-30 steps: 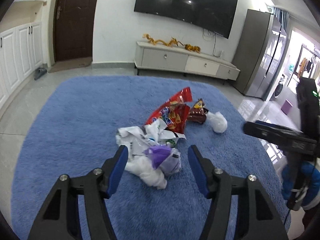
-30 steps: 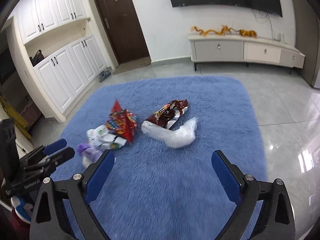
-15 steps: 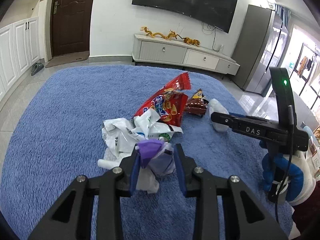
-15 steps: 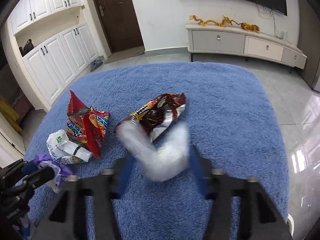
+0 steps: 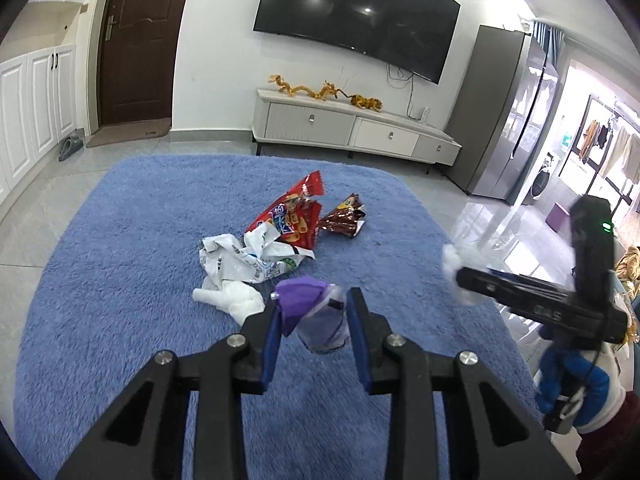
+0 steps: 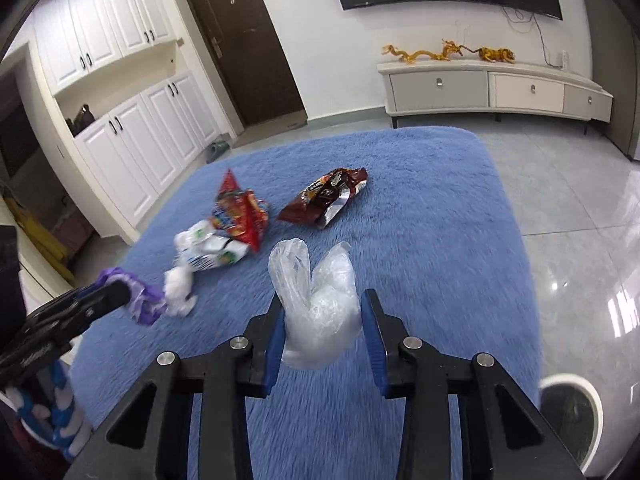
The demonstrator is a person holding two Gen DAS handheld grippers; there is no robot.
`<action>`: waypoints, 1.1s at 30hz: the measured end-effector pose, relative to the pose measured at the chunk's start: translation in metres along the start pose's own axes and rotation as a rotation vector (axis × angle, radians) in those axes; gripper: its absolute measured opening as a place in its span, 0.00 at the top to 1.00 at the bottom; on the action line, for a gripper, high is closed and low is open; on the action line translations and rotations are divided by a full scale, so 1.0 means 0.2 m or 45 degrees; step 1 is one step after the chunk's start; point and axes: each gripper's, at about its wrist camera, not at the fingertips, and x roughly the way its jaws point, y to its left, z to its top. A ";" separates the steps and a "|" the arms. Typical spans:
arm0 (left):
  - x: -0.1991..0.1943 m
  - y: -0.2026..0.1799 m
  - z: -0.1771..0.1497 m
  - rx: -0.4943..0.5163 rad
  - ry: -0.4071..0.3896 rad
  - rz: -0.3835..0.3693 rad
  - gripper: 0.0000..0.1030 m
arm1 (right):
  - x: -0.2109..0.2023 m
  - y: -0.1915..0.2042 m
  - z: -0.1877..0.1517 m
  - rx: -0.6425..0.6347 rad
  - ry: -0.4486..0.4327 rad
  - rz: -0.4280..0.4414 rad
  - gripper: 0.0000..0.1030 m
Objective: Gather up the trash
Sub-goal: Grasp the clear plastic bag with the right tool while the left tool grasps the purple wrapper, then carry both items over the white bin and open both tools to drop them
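My left gripper (image 5: 314, 310) is shut on a purple and clear plastic wrapper (image 5: 316, 312) and holds it above the blue rug (image 5: 120, 280). My right gripper (image 6: 322, 316) is shut on a clear plastic bag (image 6: 320, 300), also lifted off the rug. On the rug lie a red snack bag (image 5: 292, 216), a brown snack bag (image 5: 344, 220), a crumpled white printed bag (image 5: 244, 258) and a white tissue wad (image 5: 232, 298). The right wrist view shows them too: red bag (image 6: 240, 212), brown bag (image 6: 324, 196), white bag (image 6: 208, 248), tissue (image 6: 180, 292).
A white round bin (image 6: 570, 408) stands on the tiled floor at the rug's right edge. A TV cabinet (image 5: 352, 130) runs along the far wall. White cupboards (image 6: 132, 140) and a dark door (image 6: 244, 44) are to the left. A grey fridge (image 5: 504, 120) stands far right.
Both grippers closed on their items and lifted them: the left took the purple wrapper off the pile, the right took the clear bag from beside the brown snack bag.
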 end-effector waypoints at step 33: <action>0.20 -1.30 0.08 0.392 0.150 -0.325 0.71 | -0.94 -0.90 -0.53 0.449 -0.278 -0.271 0.65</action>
